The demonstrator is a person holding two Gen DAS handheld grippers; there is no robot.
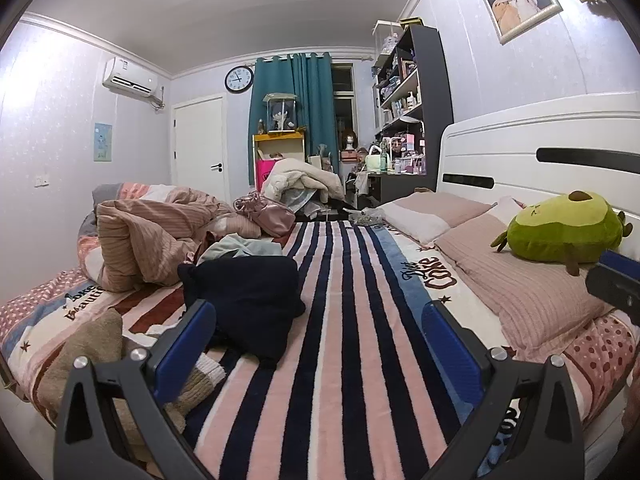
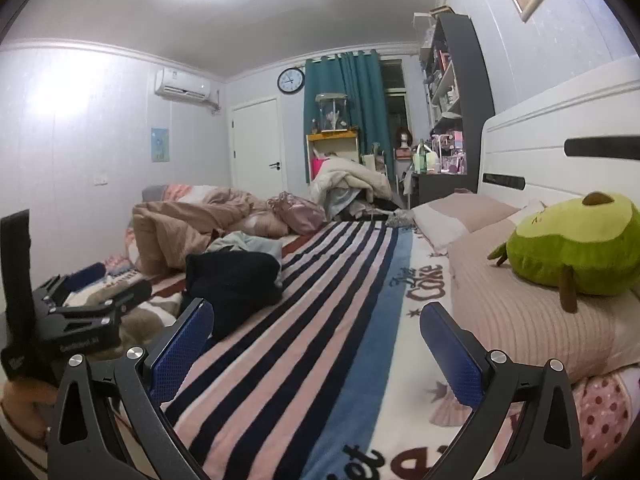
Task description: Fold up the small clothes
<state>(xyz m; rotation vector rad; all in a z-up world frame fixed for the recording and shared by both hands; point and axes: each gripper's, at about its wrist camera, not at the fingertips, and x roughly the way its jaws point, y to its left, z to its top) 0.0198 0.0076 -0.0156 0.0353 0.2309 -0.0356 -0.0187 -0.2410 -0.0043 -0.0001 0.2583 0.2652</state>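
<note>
Both grippers point(image 1: 316, 344) point(image 2: 316, 344) open over striped blanket point(image 1: 340, 320); dark garment point(image 1: 248, 300) nr avocado plush point(image 1: 560, 228).

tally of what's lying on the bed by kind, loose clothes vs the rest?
Loose garments: 3 – dark navy garment, pale blue-grey garment, tan garment
Pillows: 2 – near pillow, far pillow
Plush toys: 1 – avocado plush
Bags: 1 – pink bag
Quilts: 1 – bunched pink quilt
Total: 8
</note>
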